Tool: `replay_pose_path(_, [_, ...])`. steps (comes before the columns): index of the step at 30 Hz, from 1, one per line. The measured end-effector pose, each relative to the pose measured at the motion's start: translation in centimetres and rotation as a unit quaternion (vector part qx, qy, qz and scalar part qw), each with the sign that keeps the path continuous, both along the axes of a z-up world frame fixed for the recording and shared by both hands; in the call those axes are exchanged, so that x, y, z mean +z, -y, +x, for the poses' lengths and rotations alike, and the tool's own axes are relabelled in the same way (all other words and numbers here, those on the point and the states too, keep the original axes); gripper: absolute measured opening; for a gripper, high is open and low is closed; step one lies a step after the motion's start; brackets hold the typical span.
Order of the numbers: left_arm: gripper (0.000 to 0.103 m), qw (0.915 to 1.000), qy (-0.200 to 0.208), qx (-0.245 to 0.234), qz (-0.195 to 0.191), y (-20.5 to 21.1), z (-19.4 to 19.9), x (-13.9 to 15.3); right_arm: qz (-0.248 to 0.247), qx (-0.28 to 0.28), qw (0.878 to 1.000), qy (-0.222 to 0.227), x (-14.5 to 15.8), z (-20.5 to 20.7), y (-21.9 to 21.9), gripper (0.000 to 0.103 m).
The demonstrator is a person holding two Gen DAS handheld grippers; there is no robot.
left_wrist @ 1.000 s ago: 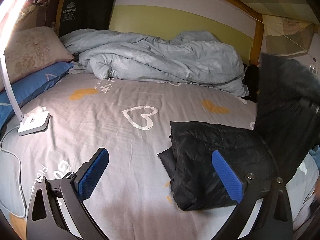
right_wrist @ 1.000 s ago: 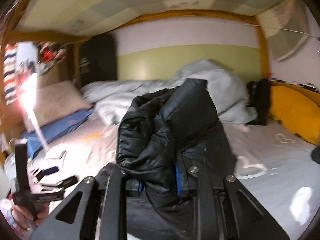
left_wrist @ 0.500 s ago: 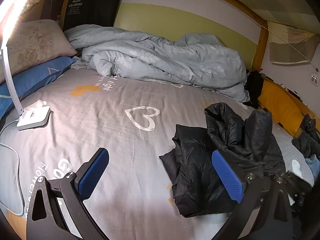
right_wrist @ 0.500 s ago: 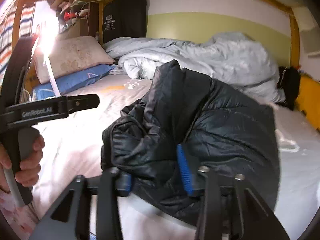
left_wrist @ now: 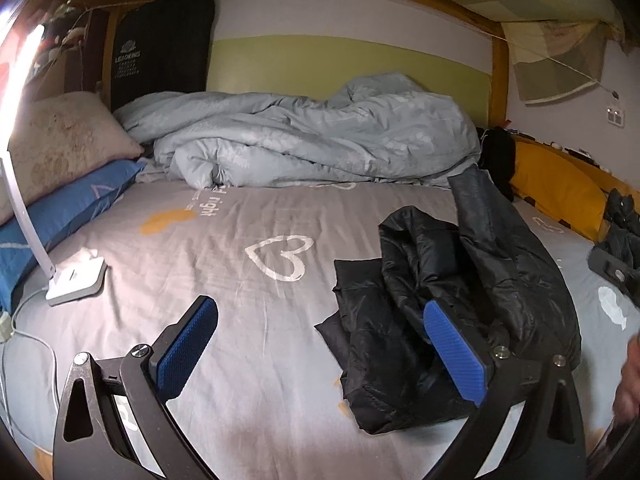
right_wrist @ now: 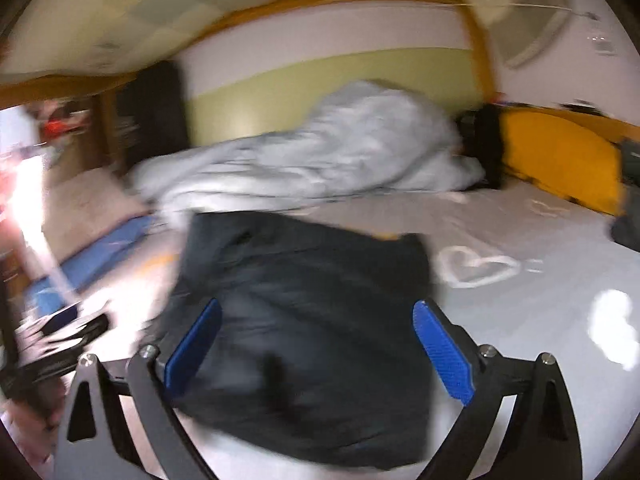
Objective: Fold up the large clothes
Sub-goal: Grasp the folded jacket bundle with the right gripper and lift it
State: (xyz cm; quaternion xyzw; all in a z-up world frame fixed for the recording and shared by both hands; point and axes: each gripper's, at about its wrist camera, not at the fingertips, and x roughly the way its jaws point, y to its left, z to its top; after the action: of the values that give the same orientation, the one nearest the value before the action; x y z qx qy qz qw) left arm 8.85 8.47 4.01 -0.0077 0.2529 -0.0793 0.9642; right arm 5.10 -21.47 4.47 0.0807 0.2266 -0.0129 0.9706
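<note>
Right wrist view: black quilted puffer jacket (right_wrist: 304, 320) on grey heart-print bed sheet (right_wrist: 540, 240), doubled over near white heart print. My right gripper (right_wrist: 316, 344) jaws just opened wide, nothing pinched. Left gripper (left_wrist: 320, 344) jaws wide, empty. Fold rough; squaring remains, I judge.

We see a bed (left_wrist: 248, 344) in grey heart-print sheets, a rumpled pale duvet (left_wrist: 312, 136) against the green-and-white wall (left_wrist: 344, 60), and a glaring white lamp (left_wrist: 74, 278).
</note>
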Motion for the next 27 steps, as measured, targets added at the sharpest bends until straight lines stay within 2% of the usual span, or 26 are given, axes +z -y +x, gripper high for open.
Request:
replay_pose_path(2, [0.102, 1.0000, -0.001, -0.002, 0.002, 0.1, 0.0, -0.1, -0.013, -0.041, 0.999, -0.027, -0.5, 1.2, 1.5, 0.096])
replay_pose_path(4, [0.102, 1.0000, -0.003, -0.003, -0.001, 0.0, 0.1, -0.1, 0.004, -0.050, 0.998, -0.046, -1.5, 1.9, 3.3, 0.096])
replay_pose_path(6, [0.102, 0.9999, -0.004, -0.004, -0.009, -0.2, 0.2, -0.1, 0.055, -0.038, 0.995, -0.071, -2.7, 2.7, 5.0, 0.096])
replay_pose_path(8, [0.102, 0.9996, -0.003, -0.009, -0.026, -0.5, 0.2, 0.0, 0.125, -0.011, 0.987, -0.104, -4.2, 3.8, 6.3, 0.096])
replay_pose_path(9, [0.102, 0.9992, 0.001, -0.014, -0.038, -0.7, 0.1, 0.1, 0.171, 0.006, 0.978, -0.118, -5.2, 4.3, 6.8, 0.096])
replay_pose_path(12, [0.102, 0.9967, 0.020, -0.030, -0.073, -1.3, -0.2, 0.6, 0.224, 0.045, 0.964, -0.136, -6.6, 5.4, 6.7, 0.093])
replay_pose_path(13, [0.102, 0.9956, 0.024, -0.037, -0.083, -1.3, -0.3, 0.8, 0.219, 0.050, 0.965, -0.136, -6.8, 5.3, 6.1, 0.093])
replay_pose_path(17, [0.102, 0.9937, 0.030, -0.039, -0.100, -1.4, -0.5, 1.1, 0.126, 0.080, 0.981, -0.123, -5.9, 5.0, 2.5, 0.092])
replay_pose_path(20, [0.102, 0.9938, 0.015, -0.045, -0.100, -0.9, 0.0, 0.8, 0.030, 0.093, 0.989, -0.115, -5.5, 4.4, -0.6, 0.092])
replay_pose_path(22, [0.102, 0.9937, 0.007, -0.045, -0.102, -0.6, 0.1, 0.5, -0.032, 0.099, 0.989, -0.109, -5.6, 4.1, -2.9, 0.092])
replay_pose_path(27, [0.102, 0.9944, -0.025, -0.049, -0.091, 1.1, 1.2, -0.8, -0.067, 0.102, 0.987, -0.103, -6.2, 3.6, -5.3, 0.092])
